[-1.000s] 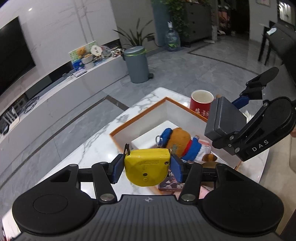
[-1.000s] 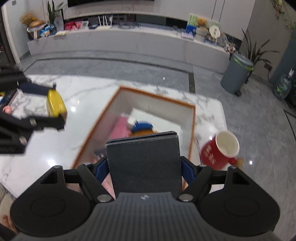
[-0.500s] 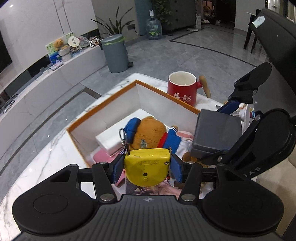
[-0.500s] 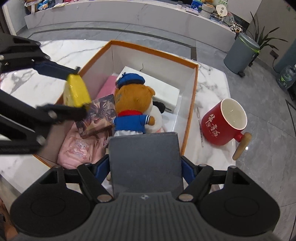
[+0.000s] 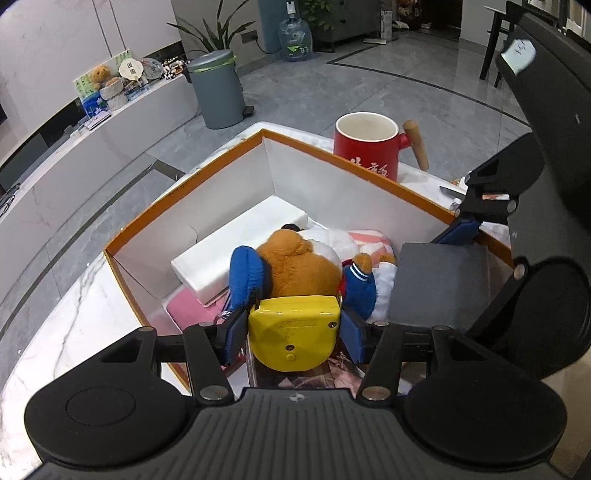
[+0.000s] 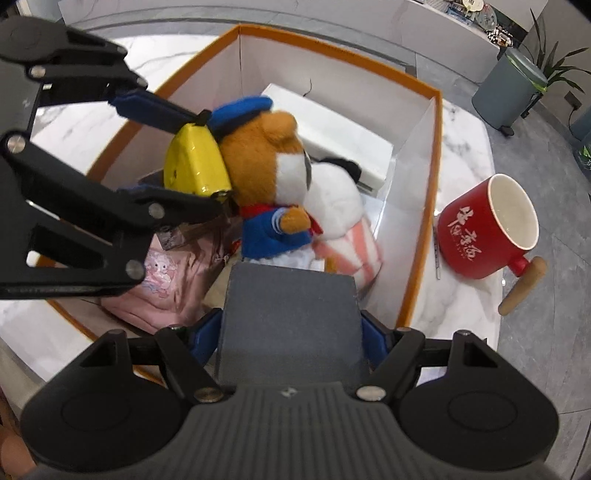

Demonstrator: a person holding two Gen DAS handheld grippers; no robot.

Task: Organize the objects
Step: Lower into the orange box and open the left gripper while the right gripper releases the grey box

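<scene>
Marble table point(image 6: 465, 295): only right view shows pink pouch point(image 6: 173, 280).

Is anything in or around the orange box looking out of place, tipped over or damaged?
Nothing looks spilled or broken. The plush bear lies on its side in the orange box, on top of other items. The red mug stands upright on the table outside the box, not yet put away.

Beyond my left jaws, a grey tiled floor point(image 5: 369, 92) with dark inlay lines spreads out. At eleven o'clock a grey pedal bin point(image 5: 218, 92) stands against a long white marble-look counter point(image 5: 74, 155) with a leafy plant point(image 5: 210, 35) behind it. At twelve sits a water bottle point(image 5: 295, 35); at two, dark chair legs point(image 5: 491, 44).
</scene>
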